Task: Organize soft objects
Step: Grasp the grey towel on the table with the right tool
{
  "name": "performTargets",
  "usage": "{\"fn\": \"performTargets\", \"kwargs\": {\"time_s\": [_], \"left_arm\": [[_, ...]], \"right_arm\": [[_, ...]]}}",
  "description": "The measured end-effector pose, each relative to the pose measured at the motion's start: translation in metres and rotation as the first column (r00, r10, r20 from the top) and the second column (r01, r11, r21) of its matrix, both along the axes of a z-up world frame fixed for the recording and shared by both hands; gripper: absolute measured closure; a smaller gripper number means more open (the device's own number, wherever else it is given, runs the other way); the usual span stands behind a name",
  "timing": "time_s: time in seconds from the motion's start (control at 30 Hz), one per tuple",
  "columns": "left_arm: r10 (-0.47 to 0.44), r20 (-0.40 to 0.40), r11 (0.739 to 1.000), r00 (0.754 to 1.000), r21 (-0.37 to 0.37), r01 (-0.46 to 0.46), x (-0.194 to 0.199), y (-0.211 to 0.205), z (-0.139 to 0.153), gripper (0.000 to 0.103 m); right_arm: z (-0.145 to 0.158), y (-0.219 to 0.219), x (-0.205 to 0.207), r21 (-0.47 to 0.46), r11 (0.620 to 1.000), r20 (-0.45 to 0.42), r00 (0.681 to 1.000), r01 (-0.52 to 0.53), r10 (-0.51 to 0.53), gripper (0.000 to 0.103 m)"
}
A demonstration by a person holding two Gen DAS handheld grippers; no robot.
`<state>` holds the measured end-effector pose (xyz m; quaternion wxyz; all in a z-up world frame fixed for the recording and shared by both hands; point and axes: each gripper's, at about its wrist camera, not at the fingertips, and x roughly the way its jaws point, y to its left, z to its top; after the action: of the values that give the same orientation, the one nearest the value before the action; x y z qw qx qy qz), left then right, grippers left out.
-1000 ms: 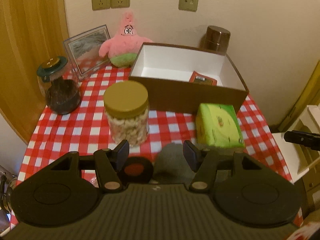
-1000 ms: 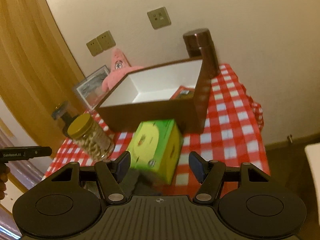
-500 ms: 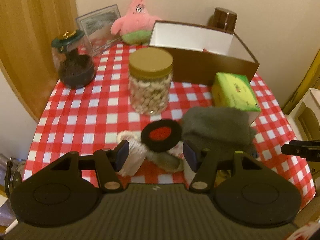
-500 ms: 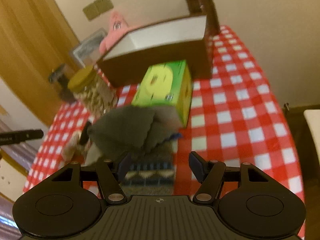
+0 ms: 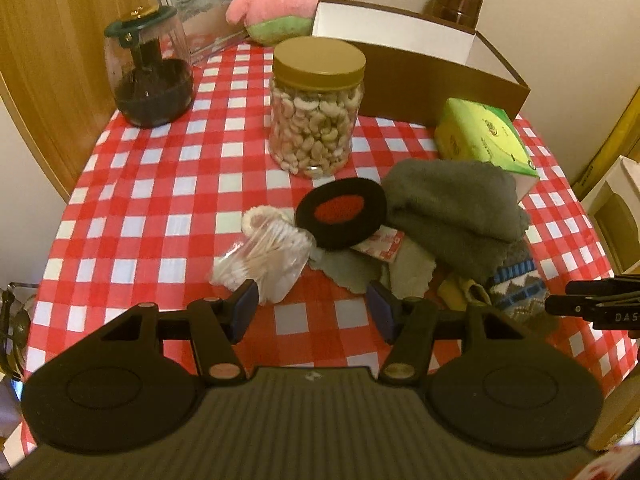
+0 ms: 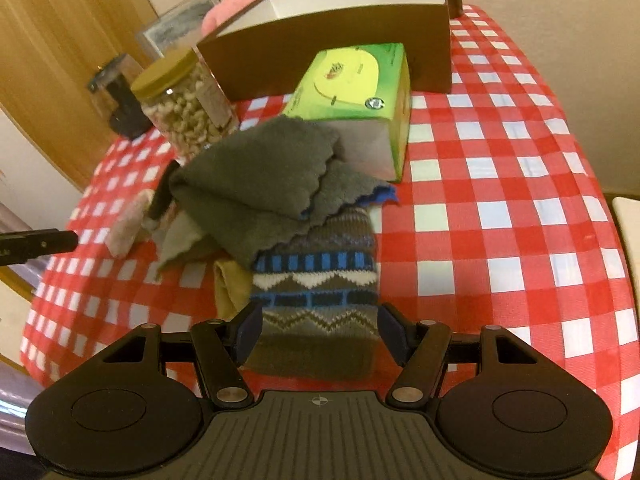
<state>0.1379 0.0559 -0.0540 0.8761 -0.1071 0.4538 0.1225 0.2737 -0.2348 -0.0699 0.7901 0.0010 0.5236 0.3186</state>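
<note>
Here, two hand-held grippers hang over a table covered with a red and white checked cloth [image 5: 160,168]. The left gripper [image 5: 313,307] has its jaws moderately apart and holds nothing; between its blue pads only bare cloth shows, and its left pad sits just in front of a clear bag of cotton swabs [image 5: 266,258]. The right gripper [image 6: 320,334] is likewise partly open and empty. Its pads flank the near end of a patterned knitted sock [image 6: 316,280] with blue, white and brown bands, but whether they touch it cannot be told.

The soft things lie in a heap towards the near right edge of the table. A folded grey cloth [image 5: 456,204] lies on top, overlapping the sock and resting against a green tissue box [image 5: 484,136]. A paler grey-green cloth [image 5: 360,272] and a bit of yellow fabric [image 5: 452,290] stick out from under the heap. A round black pad with a red centre [image 5: 340,212] leans beside the grey cloth, above a small red and white packet [image 5: 382,242] whose print is too small to read.

Further back, a jar of cashews with a gold lid [image 5: 318,108] stands mid-table. A dark glass jar with a green lid [image 5: 148,68] stands near the far left edge. A brown box with a white inside [image 5: 432,76] sits along the far edge, a pink plush star [image 5: 280,4] and a picture frame [image 5: 204,12] to its left, and a brown canister [image 5: 458,2] behind it.

The tissue box carries a logo that is not legible. In the left wrist view, the right gripper's tip at the right edge shows the letters "DAS".
</note>
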Motion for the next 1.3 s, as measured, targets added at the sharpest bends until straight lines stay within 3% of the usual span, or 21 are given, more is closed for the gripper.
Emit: {"fn": "performTargets", "kwargs": {"time_s": [0.4,0.57,0.73,0.9,0.97,1.17,1.3], "left_arm": [[-0.017,-0.021,1.0,1.0,-0.005,0.017,0.005,0.001,-0.018,0.046],[-0.004,-0.013,1.0,1.0,0.01,0.004,0.007,0.008,-0.018,0.046],[0.022,-0.008,0.999,1.0,0.029,-0.021,0.01,0.018,-0.019,0.046],[0.041,-0.007,0.999,0.999,0.032,-0.041,0.012,0.029,-0.022,0.046],[0.045,-0.009,0.999,0.999,0.027,-0.045,0.013,0.032,-0.025,0.046],[0.05,-0.02,0.999,0.999,0.019,-0.049,0.015,0.037,-0.032,0.046],[0.05,-0.028,0.999,0.998,0.017,-0.05,0.015,0.039,-0.036,0.046]], "right_arm": [[-0.015,0.012,0.008,-0.016,0.999,0.02,0.999,0.028,-0.028,0.038],[-0.003,0.022,0.016,0.058,0.998,0.087,0.996,0.025,-0.03,0.038],[0.007,0.049,0.019,0.05,0.997,0.201,0.978,-0.063,0.051,0.038],[0.009,0.087,0.007,-0.055,0.971,0.338,0.91,-0.235,0.239,0.036],[0.005,0.1,-0.002,-0.115,0.947,0.38,0.868,-0.299,0.32,0.028],[-0.018,0.133,-0.02,-0.292,0.868,0.454,0.741,-0.401,0.495,0.025],[-0.033,0.143,-0.018,-0.346,0.852,0.455,0.724,-0.394,0.519,0.025]]}}
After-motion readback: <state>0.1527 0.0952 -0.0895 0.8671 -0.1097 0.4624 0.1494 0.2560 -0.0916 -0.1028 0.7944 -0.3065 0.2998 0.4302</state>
